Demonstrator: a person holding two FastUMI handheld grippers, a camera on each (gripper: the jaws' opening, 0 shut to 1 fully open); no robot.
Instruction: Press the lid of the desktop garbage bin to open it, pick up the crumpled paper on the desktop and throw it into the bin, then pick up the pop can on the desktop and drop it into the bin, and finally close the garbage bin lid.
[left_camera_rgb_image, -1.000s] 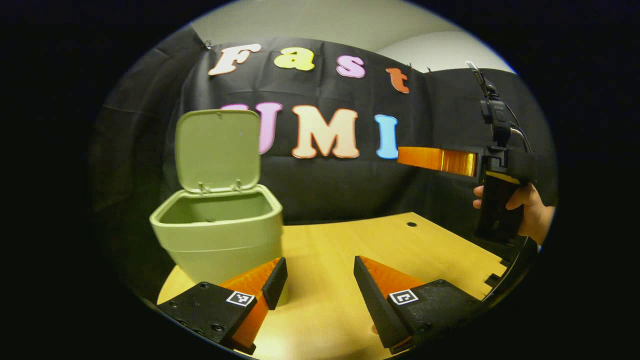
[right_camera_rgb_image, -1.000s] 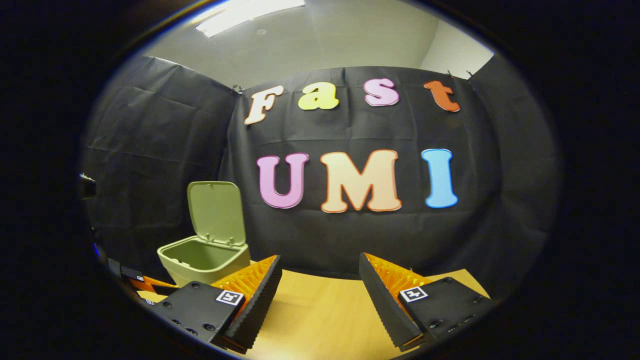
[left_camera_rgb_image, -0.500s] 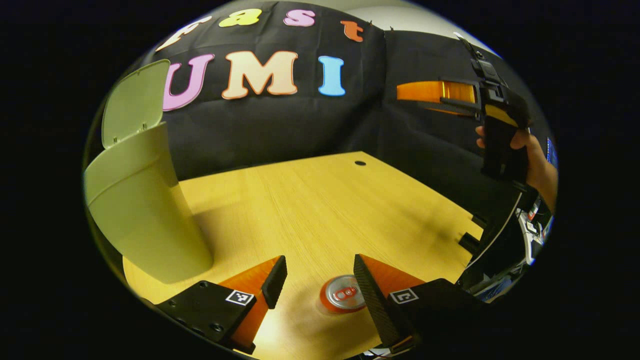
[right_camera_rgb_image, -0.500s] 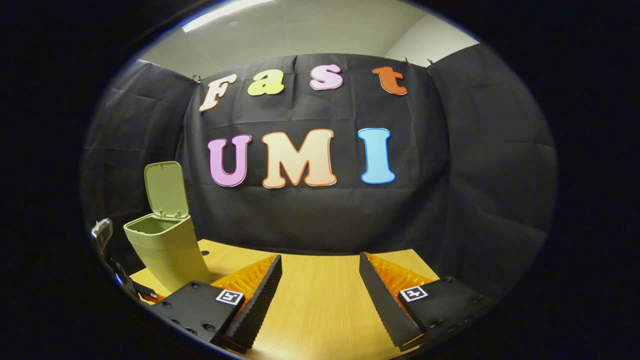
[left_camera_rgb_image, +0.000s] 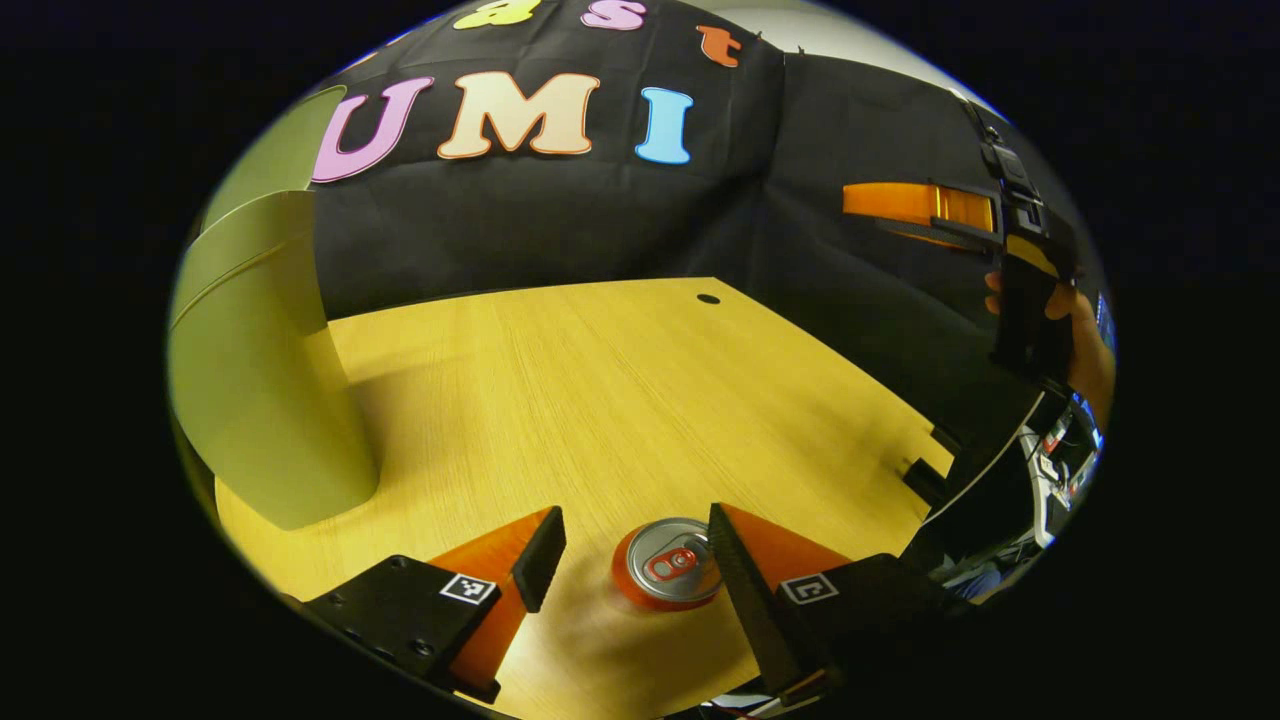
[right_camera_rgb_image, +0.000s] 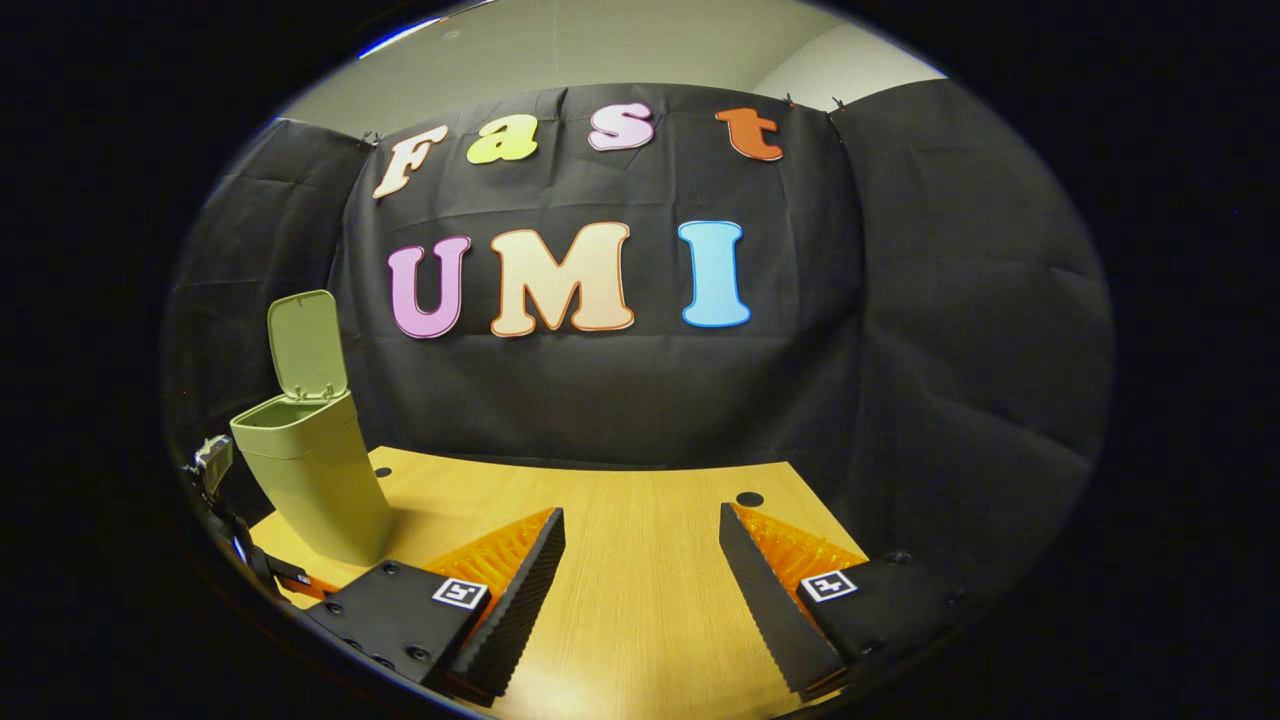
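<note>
The garbage bin (right_camera_rgb_image: 310, 465) stands at the far left of the counter (right_camera_rgb_image: 640, 560) with its lid (right_camera_rgb_image: 305, 345) tipped up, so I take the opening step as done. I see no crumpled paper on the wood, and I judge it has likely gone in, though the bin's inside is hidden from me. What is left, as I read it, is the pop can (left_camera_rgb_image: 668, 563) and then the lid. In the left gripper view my left gripper (left_camera_rgb_image: 625, 558) hangs over the can with its jaws wide apart. The can stands upright on the counter between them, crowded toward the right-hand finger and perhaps touching it, with a clear gap to the other. Nothing is clamped yet. I would centre the can before closing, or it may skid or tip. The right gripper (right_camera_rgb_image: 640, 580) also has its jaws apart and holds nothing. In the left gripper view I see it raised off to the right, well clear of the can, in a hand (left_camera_rgb_image: 1085, 345).
</note>
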